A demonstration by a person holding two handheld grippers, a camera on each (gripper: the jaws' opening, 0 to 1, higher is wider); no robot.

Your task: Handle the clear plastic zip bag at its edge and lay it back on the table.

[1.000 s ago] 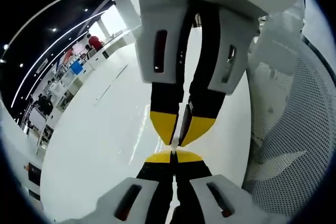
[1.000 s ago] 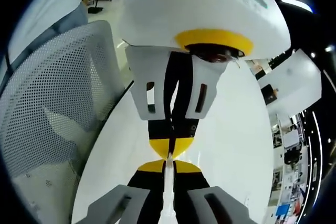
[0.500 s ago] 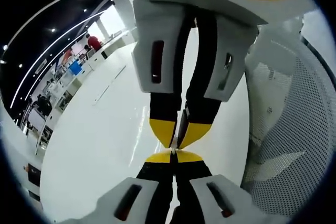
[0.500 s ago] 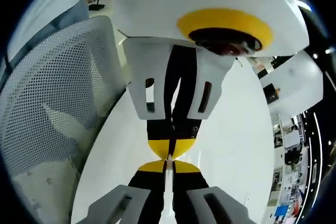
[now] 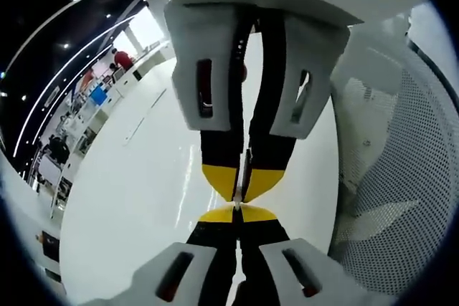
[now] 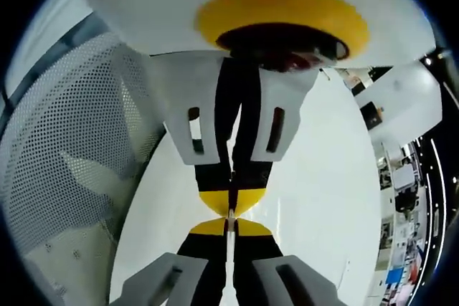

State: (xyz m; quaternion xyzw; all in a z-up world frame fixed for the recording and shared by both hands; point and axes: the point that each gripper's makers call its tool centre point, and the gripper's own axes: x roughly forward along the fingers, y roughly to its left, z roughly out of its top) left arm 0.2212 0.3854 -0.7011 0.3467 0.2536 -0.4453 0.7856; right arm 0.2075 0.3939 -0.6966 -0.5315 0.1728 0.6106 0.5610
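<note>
Jaws of the left gripper (image 5: 237, 214) are seen rising from the bottom of the left gripper view, pressed together until no more than a hairline is left between their yellow tips. The right gripper (image 5: 240, 185) is met head-on from above, tip almost against tip, and its jaws are likewise drawn tight. A thin pale strip is caught between those black jaws, and it is taken to be the edge of the clear plastic zip bag (image 5: 246, 165), seen edge-on. The rest of the bag is too transparent to be made out. In the right gripper view the same meeting is shown from the other side: the right gripper (image 6: 229, 227) is at the bottom with a whitish sliver of the bag (image 6: 229, 252) pinched along its closed jaws, and the left gripper (image 6: 229, 202) is at the top, its yellow tips nearly touching those below. Both tongs are thus held narrow, clamped on the bag's edge above the glossy white table (image 5: 129, 198), which is spread beneath them (image 6: 323, 177). A white mesh chair (image 5: 401, 177) is placed just beside the table (image 6: 64, 155). Far off, beyond the table, a person in red (image 5: 123, 58) can be made out.
</note>
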